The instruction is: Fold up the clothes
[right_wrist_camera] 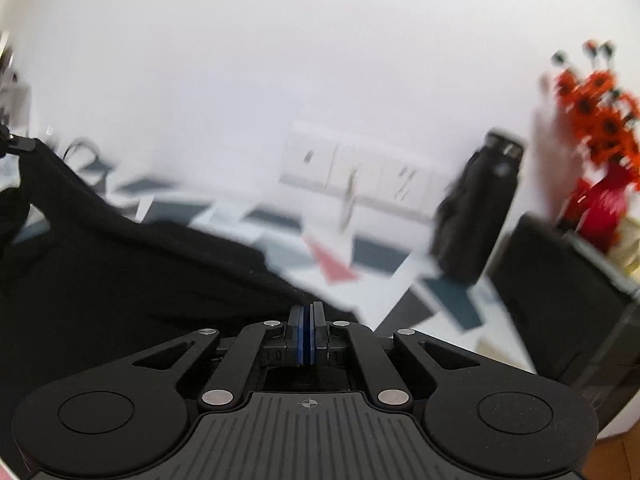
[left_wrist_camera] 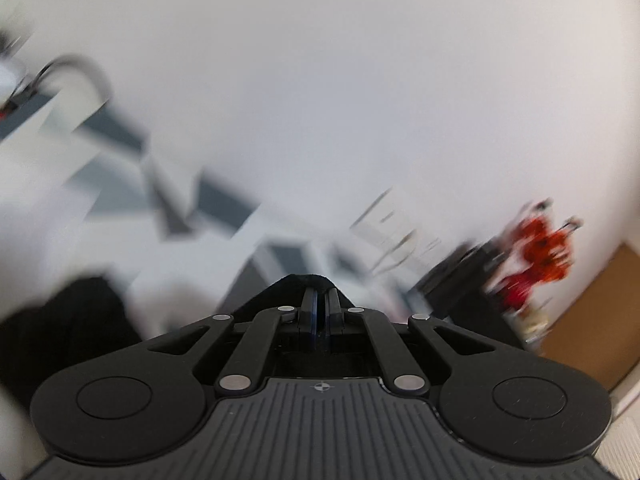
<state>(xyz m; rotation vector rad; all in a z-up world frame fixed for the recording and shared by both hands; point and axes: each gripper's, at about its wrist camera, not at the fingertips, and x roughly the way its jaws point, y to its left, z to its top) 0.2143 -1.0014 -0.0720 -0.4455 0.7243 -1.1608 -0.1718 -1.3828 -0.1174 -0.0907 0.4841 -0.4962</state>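
A black garment (right_wrist_camera: 120,264) hangs stretched in the air across the left half of the right wrist view. My right gripper (right_wrist_camera: 307,312) is shut on its near edge. The far corner of the cloth rises to the other gripper's tip (right_wrist_camera: 12,144) at the left border. In the left wrist view my left gripper (left_wrist_camera: 320,300) is shut on a fold of the same black garment (left_wrist_camera: 304,280), which bunches over the fingertips; more black cloth (left_wrist_camera: 60,328) sags at the lower left. Both views are motion-blurred.
Below lies a surface with a white, grey and red geometric pattern (right_wrist_camera: 360,256). A black bottle (right_wrist_camera: 480,208), a dark box (right_wrist_camera: 560,304) and a red vase of orange flowers (right_wrist_camera: 600,160) stand at the right. A plain white wall (right_wrist_camera: 320,60) is behind.
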